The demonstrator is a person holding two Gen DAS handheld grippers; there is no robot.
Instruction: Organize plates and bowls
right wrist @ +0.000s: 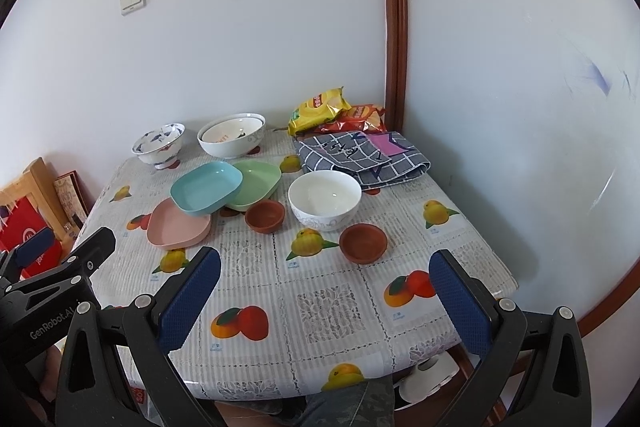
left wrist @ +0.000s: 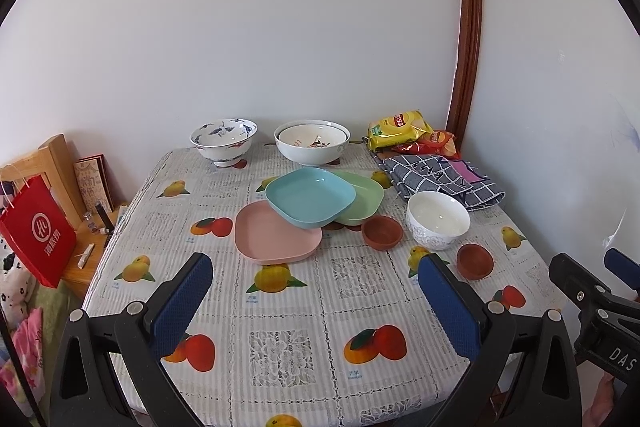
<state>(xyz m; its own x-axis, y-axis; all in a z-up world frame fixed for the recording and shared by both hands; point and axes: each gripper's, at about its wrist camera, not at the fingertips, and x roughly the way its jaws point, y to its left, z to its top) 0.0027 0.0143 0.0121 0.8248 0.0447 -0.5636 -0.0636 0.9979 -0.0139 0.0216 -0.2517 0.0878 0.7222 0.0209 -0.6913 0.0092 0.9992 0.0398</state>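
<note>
Right now both grippers hang above the near edge of the fruit-print tablecloth surface, each with its blue-padded fingers spread wide and nothing between them: the left gripper faces the middle of the spread, the right gripper faces its right half.

Three square plastic plates sit in an overlapping cluster near the centre. The pink square plate lies flat and nearest, the teal square plate rests tilted across its far edge, and the pale green square plate is tucked partly under the teal one on the right.

Just right of the cluster stands a small brown clay bowl, and beside it a white ceramic bowl with a grey pattern on its outside. A second small brown clay bowl sits apart, closer to the near right edge.

Along the far edge by the wall stand a blue-and-white footed porcelain bowl and a large white bowl with a smaller printed bowl nested inside.

At the far right corner lie yellow and red snack bags and a folded grey checked cloth.
</note>
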